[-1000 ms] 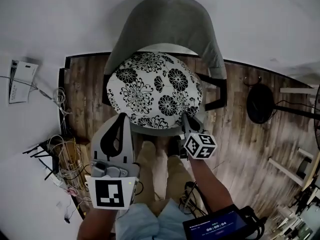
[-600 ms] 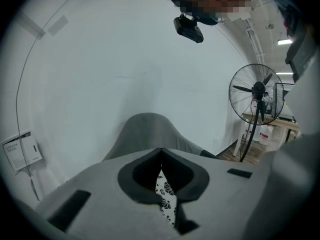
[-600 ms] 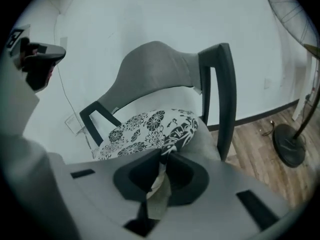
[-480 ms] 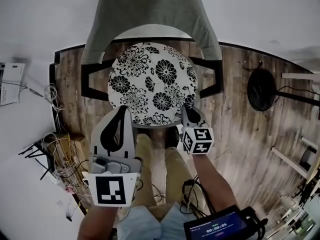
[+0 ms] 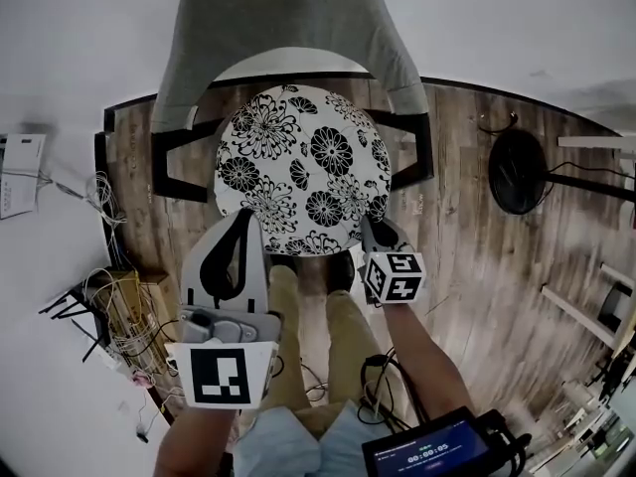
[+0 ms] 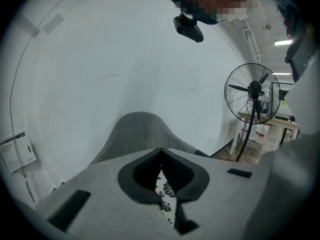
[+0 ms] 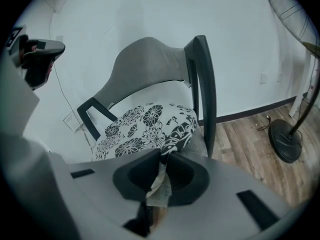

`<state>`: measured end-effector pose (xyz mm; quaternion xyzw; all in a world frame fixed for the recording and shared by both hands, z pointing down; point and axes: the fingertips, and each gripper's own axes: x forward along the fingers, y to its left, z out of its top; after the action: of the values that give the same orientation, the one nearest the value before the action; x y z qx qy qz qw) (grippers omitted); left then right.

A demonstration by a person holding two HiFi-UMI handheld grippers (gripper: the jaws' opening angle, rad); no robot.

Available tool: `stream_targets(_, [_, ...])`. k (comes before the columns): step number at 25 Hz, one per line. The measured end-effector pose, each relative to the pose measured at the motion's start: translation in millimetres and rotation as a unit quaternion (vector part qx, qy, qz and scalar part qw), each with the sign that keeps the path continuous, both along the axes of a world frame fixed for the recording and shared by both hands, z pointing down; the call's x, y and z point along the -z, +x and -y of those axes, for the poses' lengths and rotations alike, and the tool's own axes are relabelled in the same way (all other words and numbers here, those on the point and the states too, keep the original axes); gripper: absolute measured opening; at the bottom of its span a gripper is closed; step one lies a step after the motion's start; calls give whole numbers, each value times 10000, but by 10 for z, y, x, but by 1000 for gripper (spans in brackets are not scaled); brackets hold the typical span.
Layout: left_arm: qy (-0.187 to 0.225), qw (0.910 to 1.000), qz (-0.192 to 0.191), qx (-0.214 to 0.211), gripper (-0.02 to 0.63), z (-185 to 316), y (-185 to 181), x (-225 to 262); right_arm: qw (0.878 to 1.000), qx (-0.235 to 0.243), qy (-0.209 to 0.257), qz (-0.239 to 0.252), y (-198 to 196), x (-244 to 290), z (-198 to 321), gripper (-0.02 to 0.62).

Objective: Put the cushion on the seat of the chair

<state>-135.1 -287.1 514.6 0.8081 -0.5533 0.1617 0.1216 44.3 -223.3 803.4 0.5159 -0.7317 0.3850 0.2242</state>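
We pinch the floral cushion (image 5: 303, 167) lying on the chair (image 5: 278, 18) seat: left gripper (image 5: 243, 217) clamped at seven o'clock, right gripper (image 5: 370, 223) jaws opening around fabric at five.

A sparse lab-like room: tangled cables (image 5: 117, 318), pedestal fan (image 6: 254, 90), bare white walls (image 6: 125, 59).

A row of timer-like digits is shown on the dark screen (image 5: 437, 452) low in the head view, too small to be read surely. Print on the white sheet (image 5: 18, 175) is illegible. Only letterless square markers are borne by the left tool (image 5: 243, 217) and right tool (image 5: 366, 224).
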Motion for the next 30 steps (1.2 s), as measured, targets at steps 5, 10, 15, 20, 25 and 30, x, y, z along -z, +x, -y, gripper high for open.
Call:
stream_targets(5, [-10,10000,30,-32,9,25,17,-4,10000,99,-10,1,-19,-12,21,41])
stream_targets(10, [-20,10000,43,-60,9,42,45,-7,9998,24,-213,29,58,-106,-6,104])
stream_targets(15, [3,10000,32,-61,9,35,83,52,9988,2,-429,251,154,-153,-116,195])
stream_targets(20, [29,10000,32,-56,9,-17,146,118,9978,-152,-431,484,299,-108,-190,253])
stream_targets(25, [232,9997,48,-52,9,-80,218,286,9985,-122,-245,478,370,180,-228,248])
stream_targets(30, [337,9994,-61,89,9,-199,281,672,9974,70,429,574,255,1076,-87,221])
